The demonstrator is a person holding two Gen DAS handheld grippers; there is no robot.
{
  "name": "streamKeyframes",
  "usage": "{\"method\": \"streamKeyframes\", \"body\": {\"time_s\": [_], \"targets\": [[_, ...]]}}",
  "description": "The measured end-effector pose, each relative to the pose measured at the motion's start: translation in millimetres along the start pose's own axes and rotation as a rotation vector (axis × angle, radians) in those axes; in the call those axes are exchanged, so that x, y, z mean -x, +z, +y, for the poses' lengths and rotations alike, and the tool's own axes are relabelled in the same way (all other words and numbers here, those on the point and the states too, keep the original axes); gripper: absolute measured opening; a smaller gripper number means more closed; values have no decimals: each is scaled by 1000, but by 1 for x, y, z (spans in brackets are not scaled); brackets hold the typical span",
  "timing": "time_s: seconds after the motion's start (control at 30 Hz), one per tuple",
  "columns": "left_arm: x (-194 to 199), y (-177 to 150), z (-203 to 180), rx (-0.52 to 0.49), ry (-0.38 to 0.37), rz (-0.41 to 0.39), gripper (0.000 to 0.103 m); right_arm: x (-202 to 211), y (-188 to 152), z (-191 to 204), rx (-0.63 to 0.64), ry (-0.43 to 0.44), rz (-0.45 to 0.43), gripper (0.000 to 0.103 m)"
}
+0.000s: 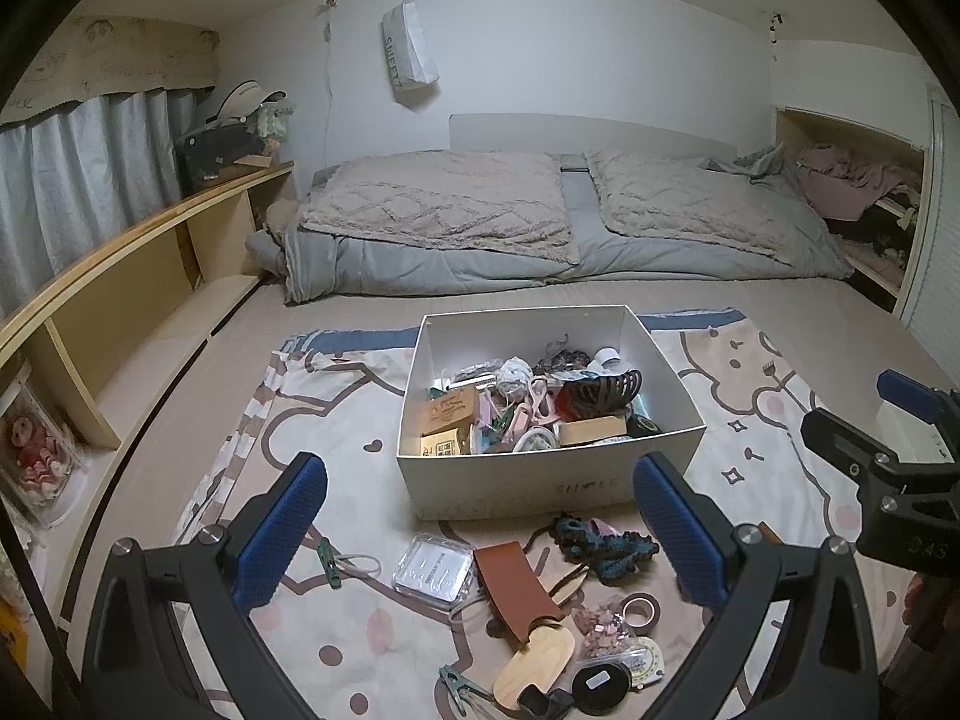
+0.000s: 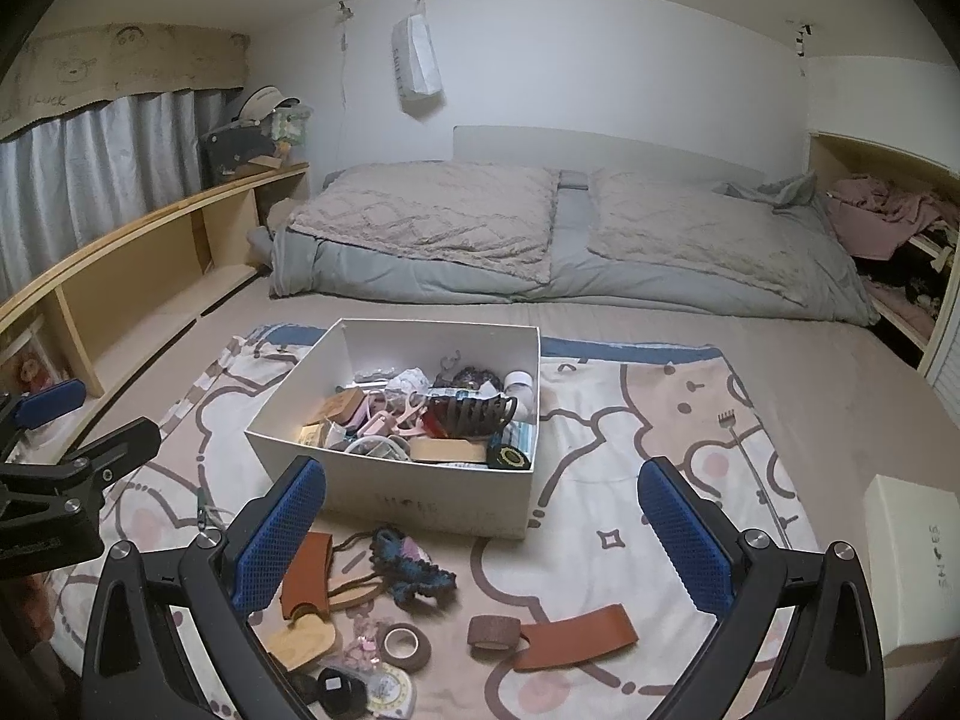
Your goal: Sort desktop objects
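White card box (image 1: 549, 480), open-topped, central on patterned cloth (image 1: 750, 438); already heaped with small items, evidently the collecting bin. Loose pieces lie just before it: brown leather strap (image 2: 579, 636), tape roll (image 2: 405, 647), clear case (image 1: 433, 570). Left gripper (image 1: 480, 534) and right gripper (image 2: 483, 540) both spread wide, empty, poised above the scatter

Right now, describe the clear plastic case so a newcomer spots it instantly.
Find the white box on the patterned blanket; a pile of small items lies just in front of it. The clear plastic case is at that pile's left edge, beside the brown leather sleeve. It is the only transparent, flat rectangular item there.
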State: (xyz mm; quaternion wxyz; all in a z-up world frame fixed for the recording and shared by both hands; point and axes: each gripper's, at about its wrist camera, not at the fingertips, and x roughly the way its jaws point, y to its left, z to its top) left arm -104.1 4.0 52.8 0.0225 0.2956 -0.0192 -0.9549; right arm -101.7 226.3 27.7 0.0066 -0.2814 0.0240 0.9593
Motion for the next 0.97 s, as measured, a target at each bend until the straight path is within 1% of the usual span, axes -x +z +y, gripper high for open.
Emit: {"method": "streamKeyframes", "body": {"time_s": [0.33,0.97], "targets": [[0,-3,2,-3,9,6,103,0,-1,2,4,-4,4,103],[1,-2,1,-3,0,-1,103,-1,-2,2,3,-5,17,103]]}}
